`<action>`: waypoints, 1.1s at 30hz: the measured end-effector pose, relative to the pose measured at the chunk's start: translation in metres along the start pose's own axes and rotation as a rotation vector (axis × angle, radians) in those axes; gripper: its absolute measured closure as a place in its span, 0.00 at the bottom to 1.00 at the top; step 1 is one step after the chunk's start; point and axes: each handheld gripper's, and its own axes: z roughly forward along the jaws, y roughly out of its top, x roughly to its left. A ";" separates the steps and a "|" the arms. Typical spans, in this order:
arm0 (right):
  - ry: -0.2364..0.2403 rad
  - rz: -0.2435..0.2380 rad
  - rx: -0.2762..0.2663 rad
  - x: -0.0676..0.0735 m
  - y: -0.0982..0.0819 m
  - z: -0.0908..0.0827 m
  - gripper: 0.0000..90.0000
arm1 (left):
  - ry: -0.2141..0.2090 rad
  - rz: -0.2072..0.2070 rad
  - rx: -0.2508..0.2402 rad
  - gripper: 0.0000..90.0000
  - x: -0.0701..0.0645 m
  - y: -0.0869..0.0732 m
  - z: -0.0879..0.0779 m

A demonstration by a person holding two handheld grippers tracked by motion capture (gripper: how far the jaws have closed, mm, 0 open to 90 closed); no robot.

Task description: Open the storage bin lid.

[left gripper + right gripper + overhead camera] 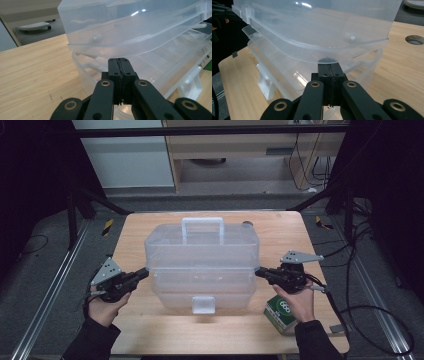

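The clear, stiff, light-looking plastic tiered storage box [202, 265] at the wooden table's [150, 330] middle probably lifts best by its lid rim, where the left gripper [146, 271] and right gripper [258, 271], jaws pressed together, sit under opposite ends.

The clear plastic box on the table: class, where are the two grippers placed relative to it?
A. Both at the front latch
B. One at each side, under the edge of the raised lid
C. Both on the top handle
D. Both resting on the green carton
B: in the high view the left gripper and right gripper meet opposite sides of the clear plastic box, tips under its lid edge.
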 end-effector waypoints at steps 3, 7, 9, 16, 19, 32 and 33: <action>0.000 -0.005 -0.003 -0.001 0.002 0.000 1.00 | 0.001 0.004 -0.002 0.99 0.000 0.002 0.001; 0.000 -0.005 -0.007 -0.001 0.005 0.000 1.00 | 0.006 0.011 -0.006 0.99 0.000 0.007 0.003; -0.001 -0.007 -0.011 -0.002 0.008 0.000 1.00 | 0.009 0.015 -0.007 0.99 0.001 0.008 0.004; 0.012 0.004 -0.030 -0.005 0.011 0.000 1.00 | 0.017 0.029 -0.005 0.99 0.002 0.015 0.007; 0.004 -0.005 -0.025 -0.005 0.014 0.000 1.00 | 0.020 0.029 -0.006 0.99 0.002 0.017 0.009; 0.017 -0.009 -0.042 -0.005 0.019 0.003 1.00 | 0.032 0.032 -0.018 0.99 0.003 0.021 0.012; 0.016 -0.010 -0.041 -0.005 0.019 0.004 1.00 | 0.034 0.035 -0.017 0.98 0.002 0.020 0.012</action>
